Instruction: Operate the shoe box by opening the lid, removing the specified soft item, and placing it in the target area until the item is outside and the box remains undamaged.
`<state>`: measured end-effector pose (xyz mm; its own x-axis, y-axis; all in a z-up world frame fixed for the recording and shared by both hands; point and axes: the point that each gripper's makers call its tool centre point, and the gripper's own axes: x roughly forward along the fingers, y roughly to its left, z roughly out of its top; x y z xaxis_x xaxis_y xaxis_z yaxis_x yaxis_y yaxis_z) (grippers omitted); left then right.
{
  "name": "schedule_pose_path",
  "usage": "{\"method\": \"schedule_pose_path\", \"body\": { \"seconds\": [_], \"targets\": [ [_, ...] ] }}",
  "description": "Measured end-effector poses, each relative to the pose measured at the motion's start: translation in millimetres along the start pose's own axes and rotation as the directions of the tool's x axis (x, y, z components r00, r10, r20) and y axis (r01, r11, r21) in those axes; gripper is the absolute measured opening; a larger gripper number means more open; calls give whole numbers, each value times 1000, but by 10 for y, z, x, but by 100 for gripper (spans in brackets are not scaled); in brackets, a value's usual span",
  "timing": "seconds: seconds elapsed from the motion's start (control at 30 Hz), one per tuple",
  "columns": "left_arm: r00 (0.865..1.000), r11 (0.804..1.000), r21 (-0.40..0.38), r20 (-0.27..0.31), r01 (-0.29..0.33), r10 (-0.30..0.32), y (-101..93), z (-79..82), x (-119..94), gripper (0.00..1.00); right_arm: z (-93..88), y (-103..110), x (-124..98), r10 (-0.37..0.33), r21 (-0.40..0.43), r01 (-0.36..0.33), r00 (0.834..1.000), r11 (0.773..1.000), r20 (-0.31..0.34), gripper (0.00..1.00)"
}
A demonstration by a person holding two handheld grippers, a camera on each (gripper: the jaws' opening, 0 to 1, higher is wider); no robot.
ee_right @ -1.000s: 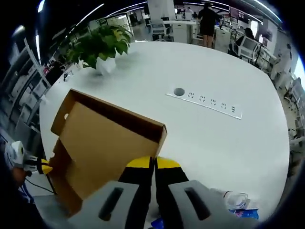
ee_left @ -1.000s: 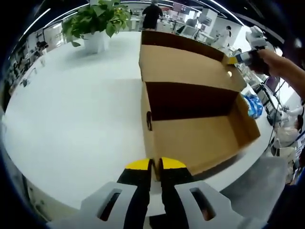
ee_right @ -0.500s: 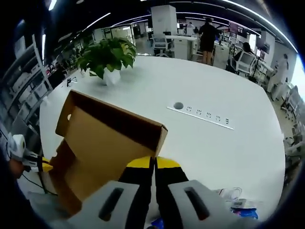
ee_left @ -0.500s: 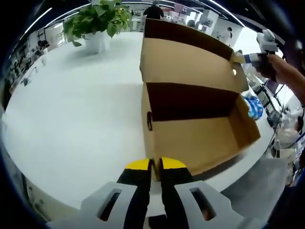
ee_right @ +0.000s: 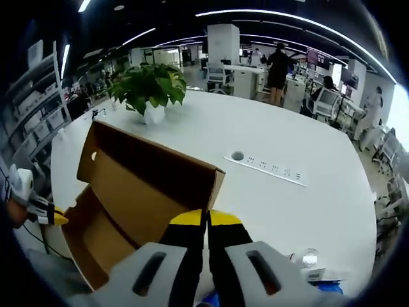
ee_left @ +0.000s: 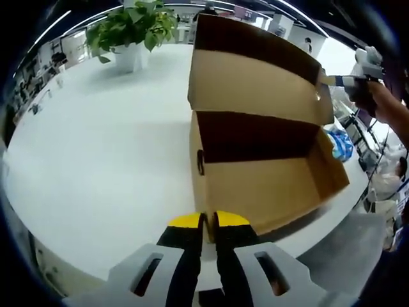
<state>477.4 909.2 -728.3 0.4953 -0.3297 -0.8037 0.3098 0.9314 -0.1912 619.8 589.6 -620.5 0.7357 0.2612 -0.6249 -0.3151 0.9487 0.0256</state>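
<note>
White table (ee_left: 96,160) takes most of the left gripper view; also (ee_right: 300,147) in the right gripper view. Cardboard shoe box (ee_left: 268,185) sits at the table's near edge, 3 o'clock of centre in left gripper view, interior looks bare, w/ a slot hole in the short wall. Lid (ee_left: 255,77) raised, hinged at the far long side, tilted up at 12–1 o'clock; in right gripper view lid (ee_right: 147,185) runs 9 to 6 o'clock.

Left gripper (ee_left: 209,220) at 6 o'clock, yellow-tipped jaws closed tight onto the box's near corner wall, cardboard edge btwn the tips. Same gripper seen at 9 o'clock in right gripper view (ee_right: 56,219), at the box corner.

Right gripper (ee_right: 206,218) at 6 o'clock, jaws pinched together on the lid's corner flap edge. In left gripper view it shows at 2 o'clock (ee_left: 327,80), touching lid corner, w/ a hand (ee_left: 374,99) behind it.

Potted plant (ee_left: 131,32) at 11 o'clock, far side of table. Power-socket strip (ee_right: 268,169) set in the tabletop, 2–3 o'clock of the lid. Blue-white bag (ee_left: 339,142) just beyond box's far end, 3 o'clock — soft item? can't tell.
</note>
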Motion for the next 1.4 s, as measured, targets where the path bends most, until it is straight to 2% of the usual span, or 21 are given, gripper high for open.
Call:
{"method": "schedule_pose_path", "body": {
  "seconds": [0.4, 0.9, 1.07, 1.4],
  "targets": [
    [1000, 1000, 0, 4, -3, 3, 8, -4, -13, 3, -87, -8, -154, -27, -7, 27, 999, 1000, 20, 0],
    [1000, 1000, 1, 16, -8, 8, -3, -23, -25, 3, -140, 139, -412, -74, -20, 78, 985, 997, 155, 0],
    [1000, 1000, 5, 20, -10, 10, 4, -23, -14, 3, -173, 211, -510, -86, -31, 93, 980, 995, 181, 0],
    [1000, 1000, 10, 23, -9, 8, 5, -21, -17, 3, -257, 324, -674, -93, -37, 101, 980, 994, 178, 0]
  ]
}}
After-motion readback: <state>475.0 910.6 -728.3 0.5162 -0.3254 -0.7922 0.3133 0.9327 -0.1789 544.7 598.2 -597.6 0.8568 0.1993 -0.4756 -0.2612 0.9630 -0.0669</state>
